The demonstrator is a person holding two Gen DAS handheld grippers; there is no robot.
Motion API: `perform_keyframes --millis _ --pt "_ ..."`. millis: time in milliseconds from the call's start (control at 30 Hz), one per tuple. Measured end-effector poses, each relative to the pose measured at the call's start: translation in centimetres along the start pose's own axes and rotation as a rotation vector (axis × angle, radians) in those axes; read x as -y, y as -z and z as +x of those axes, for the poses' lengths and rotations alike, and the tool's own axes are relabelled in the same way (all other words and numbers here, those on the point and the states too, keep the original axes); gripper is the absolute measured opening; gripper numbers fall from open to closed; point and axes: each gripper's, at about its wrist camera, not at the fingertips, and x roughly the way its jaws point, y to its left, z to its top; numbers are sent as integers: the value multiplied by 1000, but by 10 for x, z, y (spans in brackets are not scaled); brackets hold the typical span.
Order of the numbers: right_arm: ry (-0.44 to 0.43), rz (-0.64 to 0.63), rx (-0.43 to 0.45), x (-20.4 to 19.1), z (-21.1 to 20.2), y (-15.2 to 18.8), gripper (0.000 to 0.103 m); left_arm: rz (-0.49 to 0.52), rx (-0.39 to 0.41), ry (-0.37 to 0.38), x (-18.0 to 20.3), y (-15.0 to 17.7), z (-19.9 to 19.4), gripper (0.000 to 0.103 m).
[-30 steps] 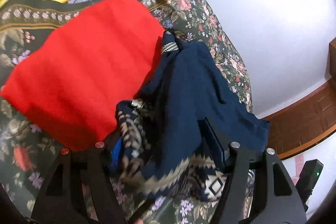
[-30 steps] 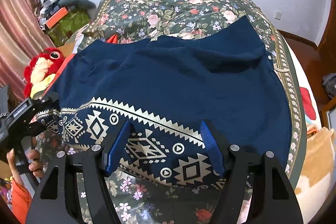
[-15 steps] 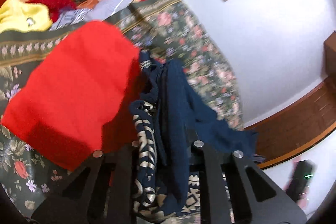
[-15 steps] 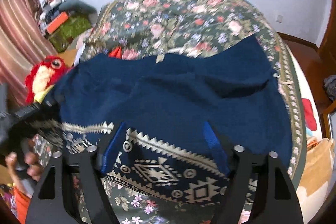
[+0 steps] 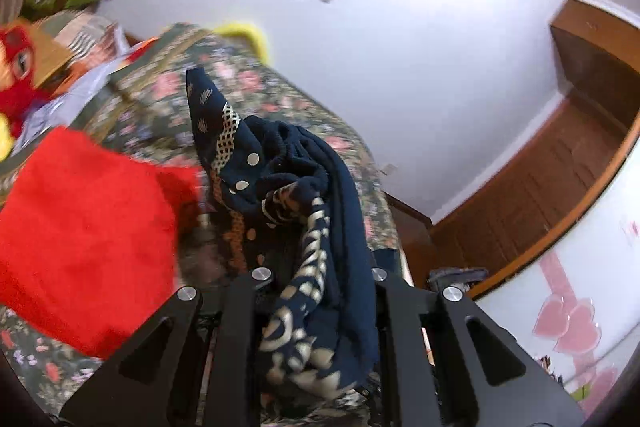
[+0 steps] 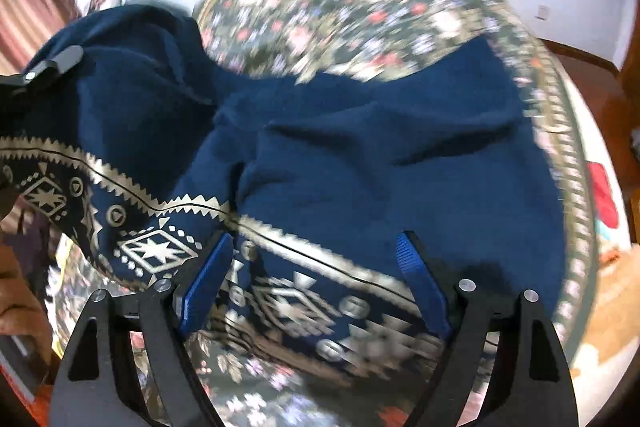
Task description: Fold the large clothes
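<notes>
Both grippers, left [image 5: 316, 279] and right [image 6: 316, 283], are black with silver screws; the right's jaws wear ribbed blue pads.

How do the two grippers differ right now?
The left gripper is shut on the navy garment, bunched between its fingers and lifted at that end; the right gripper stands wide, jaws opening, clamping nothing. The left's pads are hidden by cloth; the right's blue pads show plainly. Both point at the same garment on the floral bed.
</notes>
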Motion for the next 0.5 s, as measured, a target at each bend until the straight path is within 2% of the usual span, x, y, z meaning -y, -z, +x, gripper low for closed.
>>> perform_keyframes --millis 133,267,367,500 --pt "55 54 52 39 -33 11 81 74 -58 61 57 6 28 14" --pt "113 113 57 85 -55 29 81 144 -166 110 111 36 69 14" --pt "147 143 55 109 -66 40 81 173 -300 130 137 74 108 14" --pt "170 182 47 135 -75 53 81 227 -476 83 143 129 157 14"
